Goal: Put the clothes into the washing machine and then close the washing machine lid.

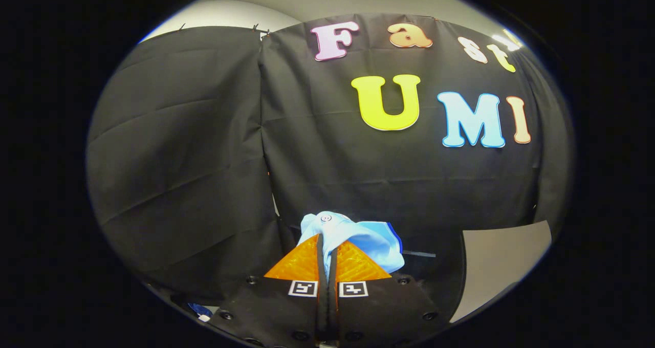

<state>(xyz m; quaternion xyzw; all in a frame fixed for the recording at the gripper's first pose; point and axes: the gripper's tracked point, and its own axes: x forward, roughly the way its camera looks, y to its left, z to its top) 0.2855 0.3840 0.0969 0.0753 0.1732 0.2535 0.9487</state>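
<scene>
My gripper (pixel 327 258) pinches the light-blue buttoned garment (pixel 353 235) with both fingers, held aloft. I should keep squeezing firmly until over the drum.

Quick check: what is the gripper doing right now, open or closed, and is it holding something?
Gripper: closed, both fingers pinching a light blue garment, which bunches up just ahead of the fingertips against the black cloth wall.
</scene>
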